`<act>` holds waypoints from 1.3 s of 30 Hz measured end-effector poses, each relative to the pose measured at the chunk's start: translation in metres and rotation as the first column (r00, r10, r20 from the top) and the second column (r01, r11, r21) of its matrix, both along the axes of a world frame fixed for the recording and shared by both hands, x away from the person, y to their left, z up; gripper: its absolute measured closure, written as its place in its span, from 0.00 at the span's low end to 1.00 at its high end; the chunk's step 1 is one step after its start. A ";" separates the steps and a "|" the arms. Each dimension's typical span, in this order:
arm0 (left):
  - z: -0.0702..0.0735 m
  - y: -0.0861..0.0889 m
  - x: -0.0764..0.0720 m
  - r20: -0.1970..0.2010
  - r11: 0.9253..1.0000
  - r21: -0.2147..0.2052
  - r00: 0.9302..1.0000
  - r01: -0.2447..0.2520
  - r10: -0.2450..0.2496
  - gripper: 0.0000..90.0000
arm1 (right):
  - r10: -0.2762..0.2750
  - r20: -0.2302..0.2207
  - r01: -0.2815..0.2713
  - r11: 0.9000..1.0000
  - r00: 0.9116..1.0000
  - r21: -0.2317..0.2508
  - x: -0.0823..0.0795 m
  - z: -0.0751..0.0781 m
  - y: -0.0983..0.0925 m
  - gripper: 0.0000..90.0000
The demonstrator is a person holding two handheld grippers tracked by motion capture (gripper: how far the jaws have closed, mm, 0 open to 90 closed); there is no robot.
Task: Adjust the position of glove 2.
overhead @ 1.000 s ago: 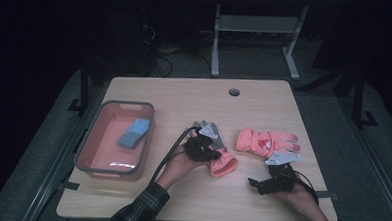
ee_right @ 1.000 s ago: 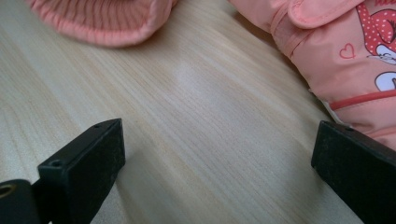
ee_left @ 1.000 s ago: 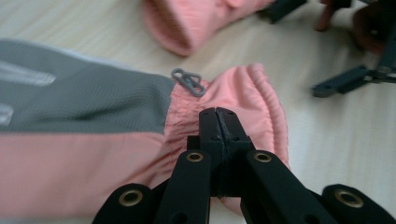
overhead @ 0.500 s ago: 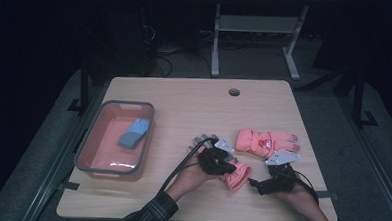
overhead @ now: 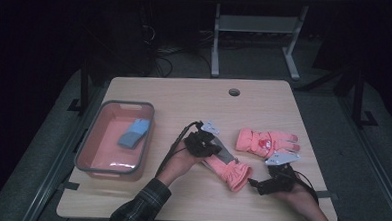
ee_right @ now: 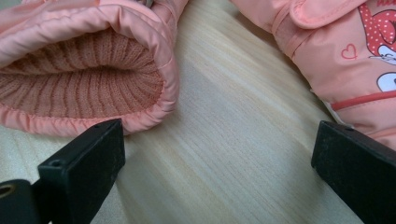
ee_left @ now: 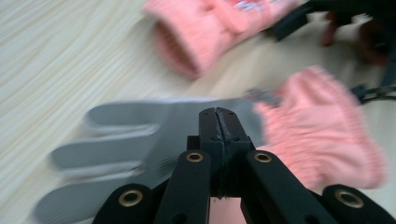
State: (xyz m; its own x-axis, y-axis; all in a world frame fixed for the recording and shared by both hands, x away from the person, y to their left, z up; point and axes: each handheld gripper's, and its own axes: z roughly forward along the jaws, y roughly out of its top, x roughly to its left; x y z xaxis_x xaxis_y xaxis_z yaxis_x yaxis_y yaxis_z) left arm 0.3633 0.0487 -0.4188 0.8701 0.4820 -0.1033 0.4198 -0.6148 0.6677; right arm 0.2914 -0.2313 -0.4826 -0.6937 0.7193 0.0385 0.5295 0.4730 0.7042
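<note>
A pink glove with a grey palm lies on the wooden table, cuff toward the near right. My left gripper is shut on it; in the left gripper view the jaws meet over the blurred grey palm, with the pink cuff to the right. A second pink glove with a cartoon print lies flat farther right. My right gripper rests near the front edge, open. Its view shows the first glove's ribbed cuff at the upper left and the printed glove at the upper right, with bare wood between the wide jaws.
A pink tub with a grey rim stands at the table's left and holds a blue block. A cable hole sits near the far edge. Behind the table are a dark floor, cables and a metal stand.
My left gripper swung right and toward the front with the glove, then came back. The glove's cuff now lies a little farther right. The right gripper stayed put.
</note>
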 end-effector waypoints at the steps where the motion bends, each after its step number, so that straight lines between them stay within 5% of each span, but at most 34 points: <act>1: -0.002 0.002 0.002 0.002 1.000 0.017 1.000 -0.003 0.003 0.99 | 0.000 0.000 0.000 1.000 1.000 0.000 0.000 0.000 0.000 0.02; 11: -0.007 0.012 -0.015 -0.030 1.000 0.016 0.999 0.020 -0.019 0.99 | 0.000 0.000 0.000 1.000 1.000 0.000 0.000 0.000 0.000 0.02; 13: -0.005 0.014 -0.017 -0.021 1.000 0.019 0.999 0.025 -0.025 0.99 | 0.000 0.000 0.000 1.000 1.000 0.000 0.000 0.000 0.000 0.02; 17: 0.006 0.024 -0.024 -0.005 0.999 -0.042 1.000 0.014 -0.014 0.99 | 0.000 0.000 0.000 1.000 1.000 0.000 0.000 0.000 0.000 0.02; 23: 0.013 0.048 -0.044 0.024 0.999 -0.030 1.000 0.021 -0.020 0.95 | 0.000 0.000 0.000 1.000 1.000 0.000 0.000 0.000 0.000 0.02; 28: 0.000 0.071 -0.059 0.010 1.000 -0.026 1.000 -0.006 0.007 0.87 | 0.000 0.000 0.000 1.000 1.000 -0.001 0.000 0.000 0.000 0.02; 36: -0.030 0.095 -0.083 0.007 1.000 0.019 1.000 -0.016 0.016 0.59 | 0.001 0.000 -0.001 1.000 1.000 -0.001 0.000 0.000 0.000 0.03; 39: -0.036 0.101 -0.088 0.003 0.999 0.021 1.000 -0.028 0.028 0.49 | 0.003 -0.014 -0.003 1.000 1.000 -0.015 0.000 0.004 -0.001 0.14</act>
